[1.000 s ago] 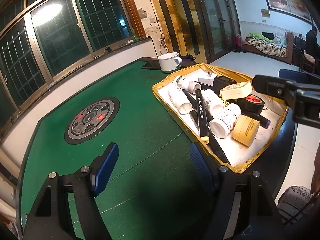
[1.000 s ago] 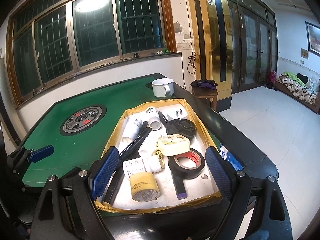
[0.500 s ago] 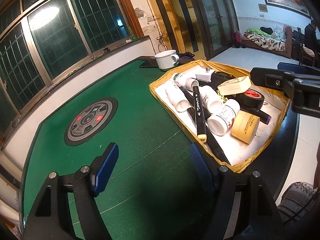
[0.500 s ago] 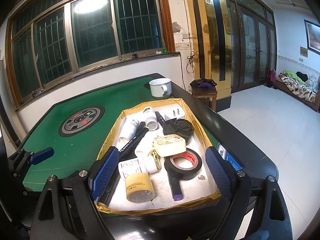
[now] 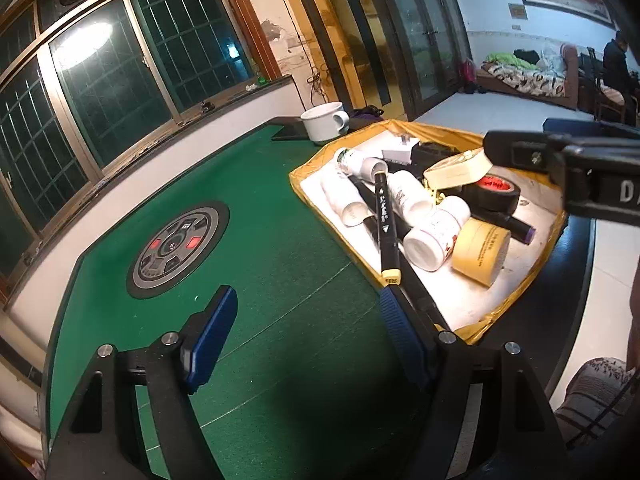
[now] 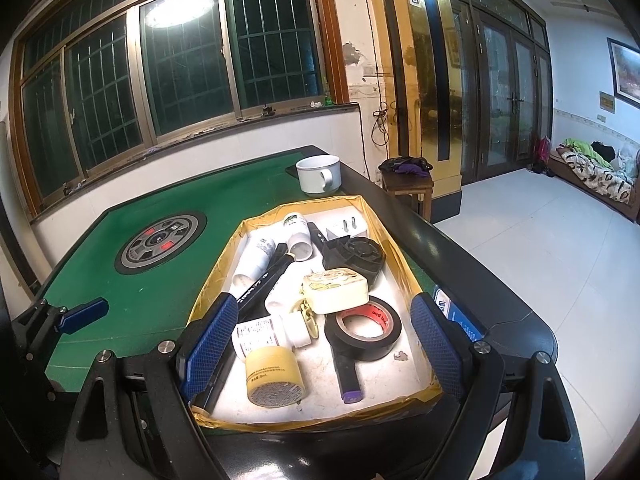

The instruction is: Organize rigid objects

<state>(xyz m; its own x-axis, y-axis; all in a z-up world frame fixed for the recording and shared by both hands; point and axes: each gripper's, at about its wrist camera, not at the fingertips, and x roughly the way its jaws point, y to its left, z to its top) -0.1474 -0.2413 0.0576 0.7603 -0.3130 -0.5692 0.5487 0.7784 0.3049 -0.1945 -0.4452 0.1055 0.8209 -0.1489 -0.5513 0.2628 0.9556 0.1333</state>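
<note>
Both grippers gape wide and empty: the left gripper (image 5: 308, 336) over the green worktop (image 5: 240, 280), the right gripper (image 6: 324, 336) above the tray (image 6: 404, 272) of bottles and tape.

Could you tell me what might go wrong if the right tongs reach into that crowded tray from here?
The cream tape dispenser rests on top of a white bottle and the black tape roll, so pulling either out could tip it. The bottles and the yellow tape roll lie on their sides and may roll when nudged. The long black marker overhangs the tray edge near the open left tongs, so a bump might flick it onto the table.
</note>
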